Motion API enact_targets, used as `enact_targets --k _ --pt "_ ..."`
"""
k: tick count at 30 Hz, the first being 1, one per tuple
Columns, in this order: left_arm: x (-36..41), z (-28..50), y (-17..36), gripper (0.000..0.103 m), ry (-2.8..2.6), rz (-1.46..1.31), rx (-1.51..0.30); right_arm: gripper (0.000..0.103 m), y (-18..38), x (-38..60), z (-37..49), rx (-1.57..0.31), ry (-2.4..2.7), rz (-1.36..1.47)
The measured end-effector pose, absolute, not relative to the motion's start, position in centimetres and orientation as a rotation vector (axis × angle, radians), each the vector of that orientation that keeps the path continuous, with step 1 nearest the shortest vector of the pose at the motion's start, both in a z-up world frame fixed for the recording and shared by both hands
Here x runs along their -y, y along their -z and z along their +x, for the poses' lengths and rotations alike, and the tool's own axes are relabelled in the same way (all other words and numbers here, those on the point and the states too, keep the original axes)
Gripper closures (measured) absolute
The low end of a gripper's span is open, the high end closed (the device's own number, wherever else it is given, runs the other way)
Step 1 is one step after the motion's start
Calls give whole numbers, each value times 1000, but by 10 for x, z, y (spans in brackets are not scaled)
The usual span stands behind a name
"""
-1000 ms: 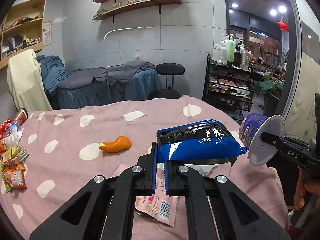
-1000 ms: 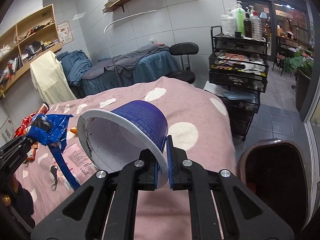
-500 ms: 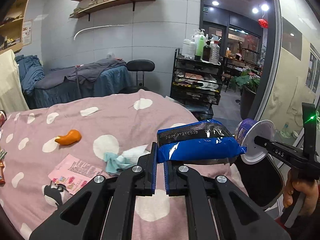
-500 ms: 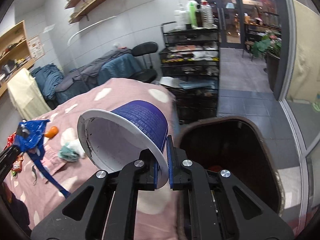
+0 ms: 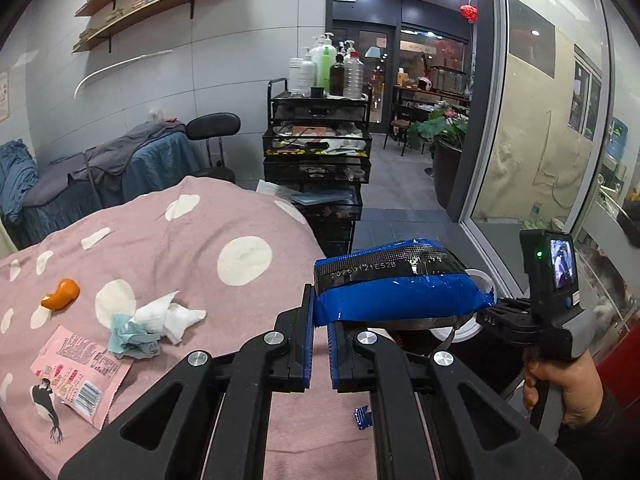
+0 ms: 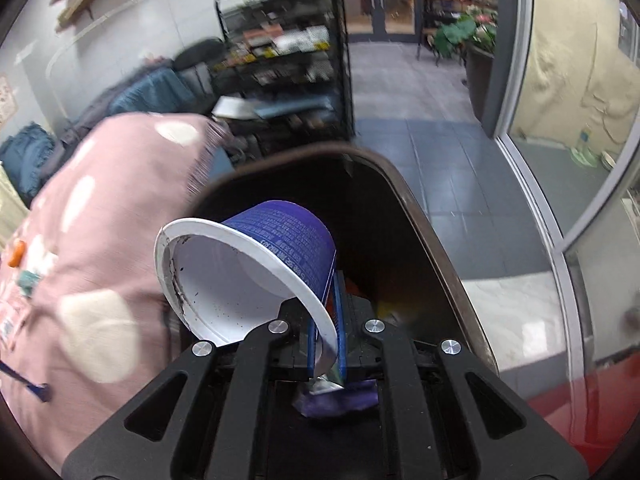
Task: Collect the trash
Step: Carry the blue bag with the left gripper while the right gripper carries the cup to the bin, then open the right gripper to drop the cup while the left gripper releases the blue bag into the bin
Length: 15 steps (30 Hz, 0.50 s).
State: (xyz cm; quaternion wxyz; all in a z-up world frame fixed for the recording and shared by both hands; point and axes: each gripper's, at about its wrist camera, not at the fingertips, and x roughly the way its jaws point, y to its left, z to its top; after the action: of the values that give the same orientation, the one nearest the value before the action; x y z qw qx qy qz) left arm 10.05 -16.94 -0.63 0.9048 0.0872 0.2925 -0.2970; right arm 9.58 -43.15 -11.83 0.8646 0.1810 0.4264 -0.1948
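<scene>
My left gripper point(image 5: 318, 338) is shut on a blue snack wrapper point(image 5: 396, 290), held above the right edge of the pink dotted bed cover point(image 5: 200, 240). My right gripper point(image 6: 326, 338) is shut on the rim of a blue and white paper cup point(image 6: 248, 268), held on its side over the open dark trash bin point(image 6: 436, 240). The right gripper also shows at the right of the left wrist view point(image 5: 548, 320). On the cover lie crumpled tissues point(image 5: 152, 324), a pink wrapper point(image 5: 80, 372) and an orange peel point(image 5: 60, 294).
A black cart point(image 5: 320, 160) with bottles stands past the bed's end. A glass wall point(image 5: 540, 140) runs along the right. A black stool point(image 5: 214, 128) and a second bed point(image 5: 100, 172) are behind. Some trash lies inside the bin point(image 6: 384, 304).
Both grippers have swung right, away from the bed. The cup has moved from beside the bin to over its opening. The blue wrapper has followed toward the bed's right edge.
</scene>
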Motion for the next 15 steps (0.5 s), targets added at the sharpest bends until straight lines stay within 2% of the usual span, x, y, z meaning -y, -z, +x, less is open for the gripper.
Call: enact_targets --k 7,9,10,13,14,15 --pt "199 102 13 96 663 205 -636 94 151 439 95 -983 431 374" --pt "207 103 16 96 671 214 -646 90 158 439 94 -996 433 379" --pt "211 104 17 96 672 218 -648 84 160 439 93 -993 425 387" --pt "220 105 20 96 678 230 -661 57 163 436 85 -979 428 383" --pt "223 106 21 96 679 233 -663 52 162 433 86 -971 431 374" --pt "225 107 23 96 679 239 -667 51 160 431 84 -962 435 365"
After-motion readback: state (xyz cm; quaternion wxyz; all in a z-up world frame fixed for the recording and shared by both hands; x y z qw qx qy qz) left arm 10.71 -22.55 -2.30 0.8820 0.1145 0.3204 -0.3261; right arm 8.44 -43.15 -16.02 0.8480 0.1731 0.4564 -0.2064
